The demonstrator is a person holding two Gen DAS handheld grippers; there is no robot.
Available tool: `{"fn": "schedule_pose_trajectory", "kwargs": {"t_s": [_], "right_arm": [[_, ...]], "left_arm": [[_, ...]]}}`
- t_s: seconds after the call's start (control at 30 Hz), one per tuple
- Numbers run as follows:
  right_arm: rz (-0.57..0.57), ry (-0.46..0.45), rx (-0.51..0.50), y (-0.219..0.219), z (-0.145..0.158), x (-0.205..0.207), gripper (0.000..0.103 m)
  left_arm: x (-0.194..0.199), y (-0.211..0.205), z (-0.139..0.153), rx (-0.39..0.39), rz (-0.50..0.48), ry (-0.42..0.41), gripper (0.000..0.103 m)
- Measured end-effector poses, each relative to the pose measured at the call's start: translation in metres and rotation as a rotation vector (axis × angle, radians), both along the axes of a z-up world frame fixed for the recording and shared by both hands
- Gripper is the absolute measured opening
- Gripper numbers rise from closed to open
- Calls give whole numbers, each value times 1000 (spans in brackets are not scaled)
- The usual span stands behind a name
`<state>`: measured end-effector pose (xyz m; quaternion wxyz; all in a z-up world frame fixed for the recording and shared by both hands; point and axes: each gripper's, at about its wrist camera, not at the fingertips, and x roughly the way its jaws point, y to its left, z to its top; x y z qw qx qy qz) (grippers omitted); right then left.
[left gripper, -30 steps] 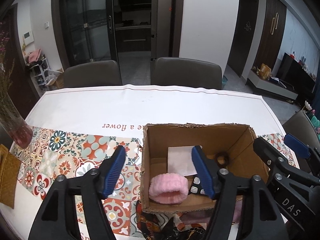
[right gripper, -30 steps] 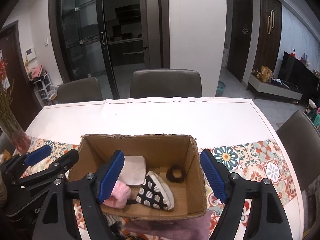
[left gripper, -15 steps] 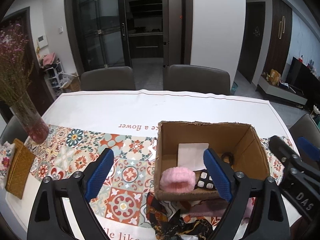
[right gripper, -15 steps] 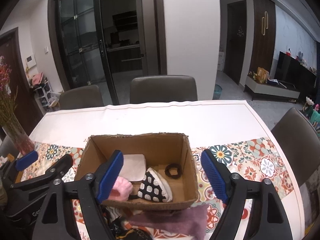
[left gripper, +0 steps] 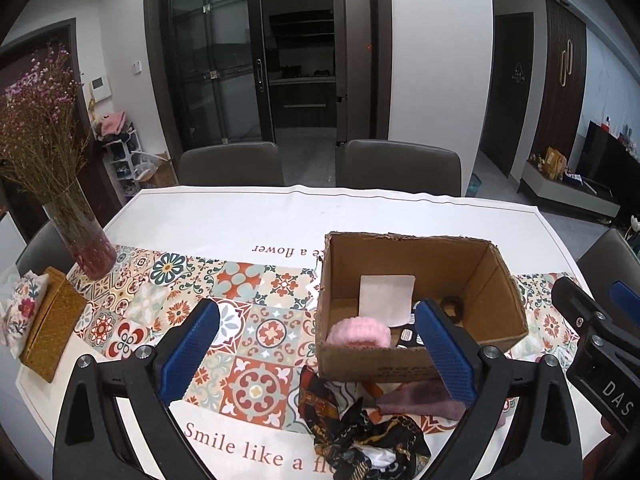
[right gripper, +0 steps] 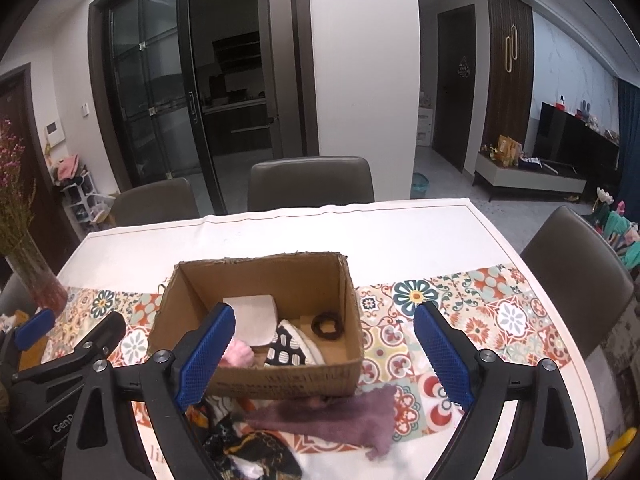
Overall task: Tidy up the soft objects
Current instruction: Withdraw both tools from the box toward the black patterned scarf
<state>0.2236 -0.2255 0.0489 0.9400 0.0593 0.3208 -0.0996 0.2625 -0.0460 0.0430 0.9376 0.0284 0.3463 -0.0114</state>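
Observation:
An open cardboard box [left gripper: 400, 364] [right gripper: 280, 380] stands on the table. Inside lie a pink fluffy band [left gripper: 358, 332] [right gripper: 240, 354], a white folded cloth [left gripper: 386, 294] [right gripper: 254, 314], a black-and-white patterned piece [right gripper: 290, 350] and a dark hair tie [right gripper: 327, 323]. In front of the box lie a mauve cloth [right gripper: 332, 416] [left gripper: 420, 398] and a dark patterned scarf [left gripper: 364, 436] [right gripper: 248, 450]. My left gripper [left gripper: 316, 350] is open and empty, above the table near the box's left front. My right gripper [right gripper: 322, 354] is open and empty, above the box's front.
A glass vase of dried flowers [left gripper: 80, 240] stands at the table's left. A woven tissue box [left gripper: 50, 328] lies near the left edge. Grey chairs [left gripper: 396, 168] stand behind the table and one [right gripper: 576, 280] at its right side.
Both grippers have pulled back and up from the box, so more of the table, the scarf and the mauve cloth shows. Both stay open and empty.

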Motion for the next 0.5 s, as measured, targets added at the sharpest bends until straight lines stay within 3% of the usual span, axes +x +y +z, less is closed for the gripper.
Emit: {"fn": "schedule_pose_trajectory", "kwargs": {"t_s": [0.5], "right_arm": [[-25, 6, 12, 2, -12, -37, 92]], "left_arm": [[-43, 5, -9, 8, -3, -2, 100]]}}
